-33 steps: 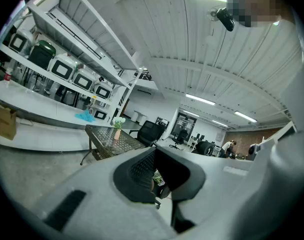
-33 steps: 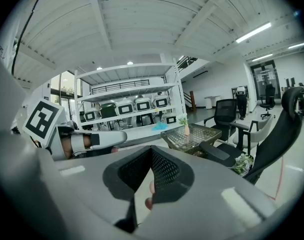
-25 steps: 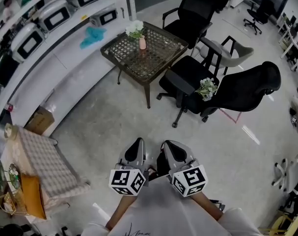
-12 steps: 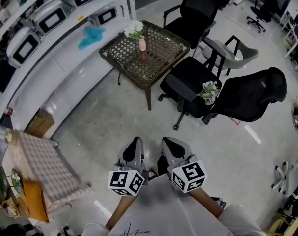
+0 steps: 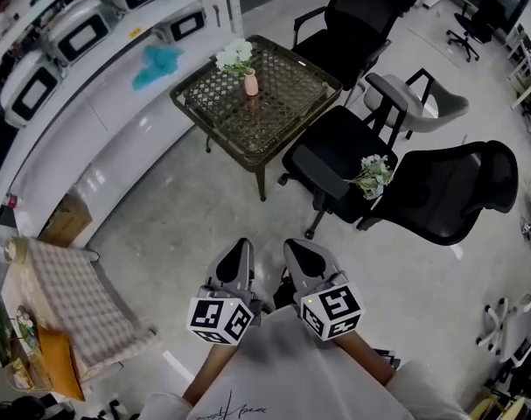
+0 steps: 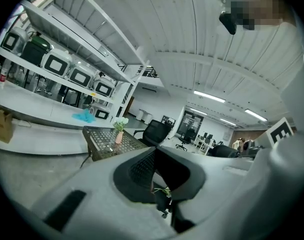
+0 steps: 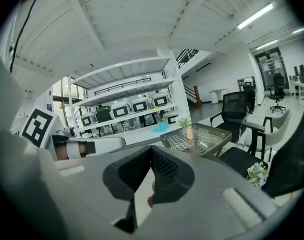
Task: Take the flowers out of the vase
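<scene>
Evidently the left gripper [image 5: 242,247] and right gripper [image 5: 294,247] are carried side by side, closed and empty, because the pink vase [image 5: 250,83] with its white flowers [image 5: 235,55] stands on the wicker desk [image 5: 287,90] well ahead, out of reach.

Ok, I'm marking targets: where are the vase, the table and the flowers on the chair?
vase [image 5: 250,84], head view, pink body.
table [image 5: 287,86], head view, bare wicker top.
flowers on the chair [image 5: 373,175], head view, middle of the bunch.
</scene>
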A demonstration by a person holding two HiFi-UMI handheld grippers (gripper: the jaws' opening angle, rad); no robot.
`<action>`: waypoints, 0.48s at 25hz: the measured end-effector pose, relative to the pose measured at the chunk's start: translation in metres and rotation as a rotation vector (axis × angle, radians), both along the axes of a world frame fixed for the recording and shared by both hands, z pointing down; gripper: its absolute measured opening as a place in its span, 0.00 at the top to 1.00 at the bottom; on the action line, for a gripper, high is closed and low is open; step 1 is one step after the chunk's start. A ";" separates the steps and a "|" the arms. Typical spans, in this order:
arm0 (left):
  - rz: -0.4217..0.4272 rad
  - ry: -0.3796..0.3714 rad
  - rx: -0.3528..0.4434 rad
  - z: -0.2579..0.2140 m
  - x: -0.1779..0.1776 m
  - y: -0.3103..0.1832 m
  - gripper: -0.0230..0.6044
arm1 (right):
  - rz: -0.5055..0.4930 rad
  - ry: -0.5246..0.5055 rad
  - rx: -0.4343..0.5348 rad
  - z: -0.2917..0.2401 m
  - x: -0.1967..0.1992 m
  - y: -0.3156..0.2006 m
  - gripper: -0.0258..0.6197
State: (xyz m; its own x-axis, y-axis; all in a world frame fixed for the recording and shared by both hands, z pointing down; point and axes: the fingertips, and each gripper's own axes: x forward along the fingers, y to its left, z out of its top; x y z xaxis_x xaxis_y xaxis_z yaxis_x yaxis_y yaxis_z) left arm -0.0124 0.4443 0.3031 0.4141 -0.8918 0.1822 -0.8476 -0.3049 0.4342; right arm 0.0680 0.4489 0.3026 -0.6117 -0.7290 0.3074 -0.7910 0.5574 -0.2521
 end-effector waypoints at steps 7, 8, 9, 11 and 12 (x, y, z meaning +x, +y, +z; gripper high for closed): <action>0.004 0.001 -0.026 0.005 0.031 -0.044 0.96 | -0.061 -0.007 -0.017 0.002 0.020 -0.045 0.95; 0.002 -0.002 -0.026 0.006 0.035 -0.049 0.96 | -0.068 -0.006 -0.016 0.003 0.024 -0.050 0.95; 0.000 -0.005 -0.024 0.006 0.039 -0.054 0.96 | -0.073 -0.006 -0.014 0.004 0.027 -0.056 0.95; -0.006 -0.013 -0.020 0.005 0.044 -0.063 0.96 | -0.081 -0.008 -0.011 0.005 0.032 -0.067 0.95; -0.009 -0.017 -0.019 0.004 0.045 -0.067 0.96 | -0.084 -0.011 -0.010 0.006 0.034 -0.071 0.95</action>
